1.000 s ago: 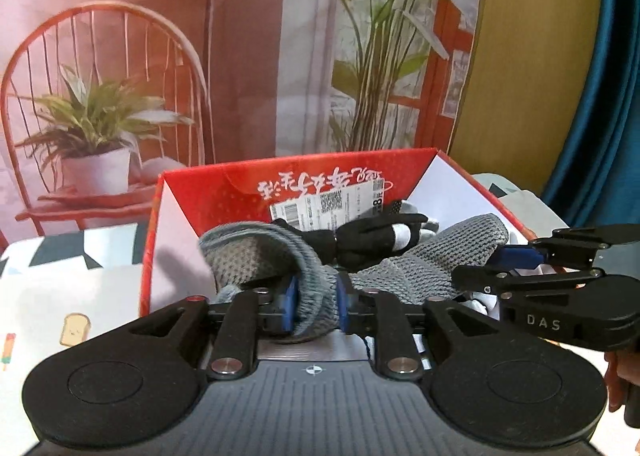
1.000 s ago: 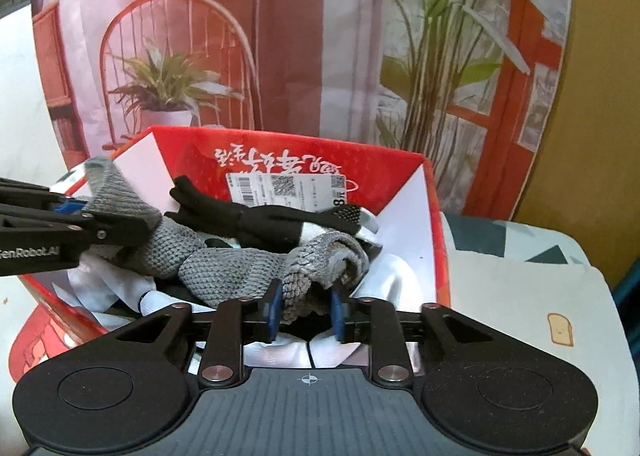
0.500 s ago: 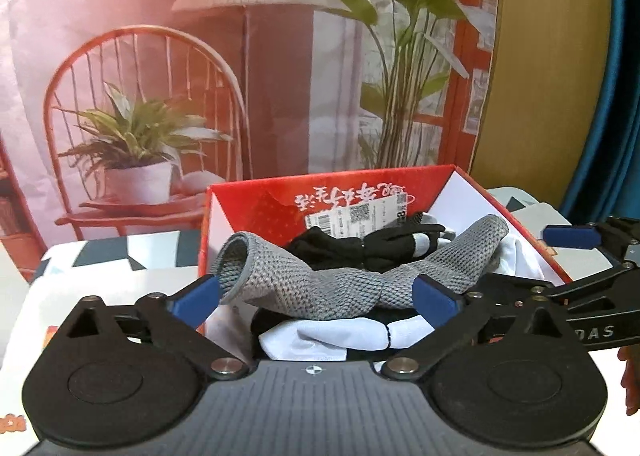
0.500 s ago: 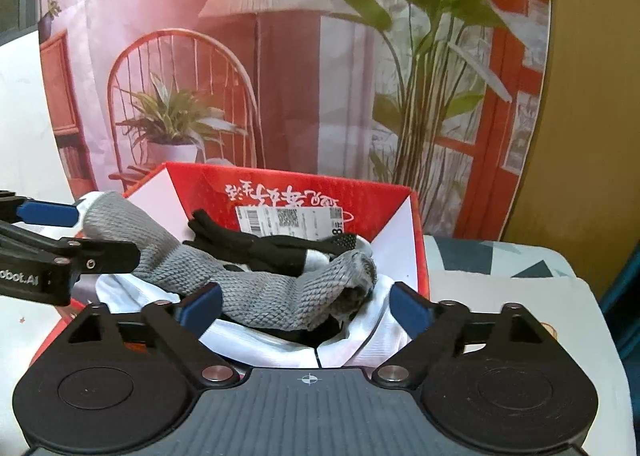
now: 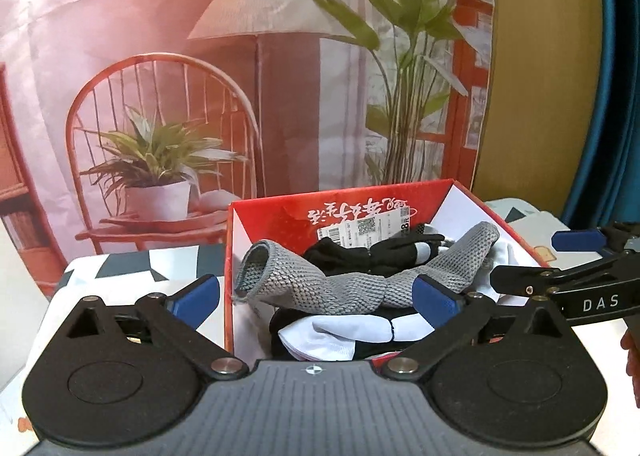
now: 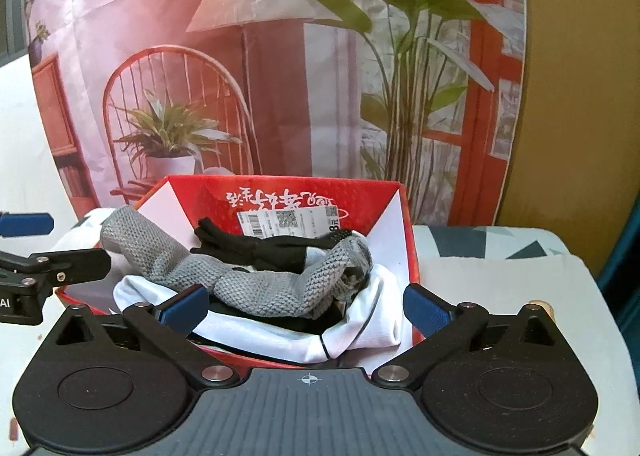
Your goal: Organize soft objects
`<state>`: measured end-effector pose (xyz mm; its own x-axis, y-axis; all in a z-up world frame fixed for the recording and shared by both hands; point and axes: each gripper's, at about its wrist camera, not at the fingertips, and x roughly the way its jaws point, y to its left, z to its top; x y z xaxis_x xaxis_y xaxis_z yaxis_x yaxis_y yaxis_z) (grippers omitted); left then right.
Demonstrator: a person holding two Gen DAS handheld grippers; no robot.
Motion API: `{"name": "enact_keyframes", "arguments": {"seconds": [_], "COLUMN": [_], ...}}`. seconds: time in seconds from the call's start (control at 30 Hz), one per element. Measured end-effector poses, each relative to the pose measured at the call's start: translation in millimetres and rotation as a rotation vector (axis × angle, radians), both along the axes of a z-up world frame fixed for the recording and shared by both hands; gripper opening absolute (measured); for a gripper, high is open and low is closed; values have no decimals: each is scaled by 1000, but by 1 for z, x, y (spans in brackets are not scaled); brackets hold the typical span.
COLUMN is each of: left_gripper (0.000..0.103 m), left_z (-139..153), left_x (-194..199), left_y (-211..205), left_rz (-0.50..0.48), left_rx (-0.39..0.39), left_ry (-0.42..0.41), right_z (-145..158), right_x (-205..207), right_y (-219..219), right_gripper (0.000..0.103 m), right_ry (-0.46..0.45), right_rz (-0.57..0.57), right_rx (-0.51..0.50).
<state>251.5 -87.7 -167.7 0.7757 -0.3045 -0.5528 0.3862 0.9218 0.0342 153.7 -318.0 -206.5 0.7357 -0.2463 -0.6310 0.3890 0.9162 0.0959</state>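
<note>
Left wrist view shows the left tongs (image 5: 316,296) spread fully wide, with nothing between the blue pads (image 5: 196,294). Beyond them, at 12 o'clock, stands a red cardboard box (image 5: 280,215) on the worktop (image 5: 132,268), which is covered by a cloth with grey and white shapes. A grey knitted sock (image 5: 320,284) lies across the top of the pile inside the box, its open cuff pointing to 10 o'clock and hanging a little over the left wall. Behind it are black gloves (image 5: 360,252), and under it is a white garment (image 5: 340,332). A white label with barcode (image 5: 364,228) is on the far inner wall. At 3 o'clock the right tongs (image 5: 560,256) come into this picture from the side, near the box.

Right wrist view shows the right tongs (image 6: 306,306) also released; the log-free look is clear, the jaws are opening to their widest and hold nothing. The same sock (image 6: 256,284) rests on the pile in the box (image 6: 408,240), lying free of both pads (image 6: 424,310). The black gloves (image 6: 256,248) are behind it and the white garment (image 6: 360,328) hangs over the near wall at 6 o'clock. The left tongs (image 6: 40,240) are at 9 o'clock, beside the box. A printed backdrop (image 6: 240,75) with a lamp, a chair and plants stands behind the worktop (image 6: 500,276).
</note>
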Motion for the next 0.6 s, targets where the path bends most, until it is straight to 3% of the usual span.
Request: {"name": "enact_keyframes", "arguments": {"seconds": [0.17, 0.4, 0.6], "left_gripper": [103, 103, 103], "left_z": [4, 9, 8], "left_x": [-3, -2, -3], "left_y": [5, 13, 24], "left_rz": [49, 139, 130], "left_rx": [-10, -21, -62], "left_ry": [-20, 13, 32], "right_z": [5, 9, 12], "right_x": [-3, -5, -8], "right_y": [-1, 1, 3], "right_gripper": [103, 103, 103], "right_ry": [-11, -12, -10], "right_rz": [-11, -8, -23], "right_rx": [8, 22, 41]}}
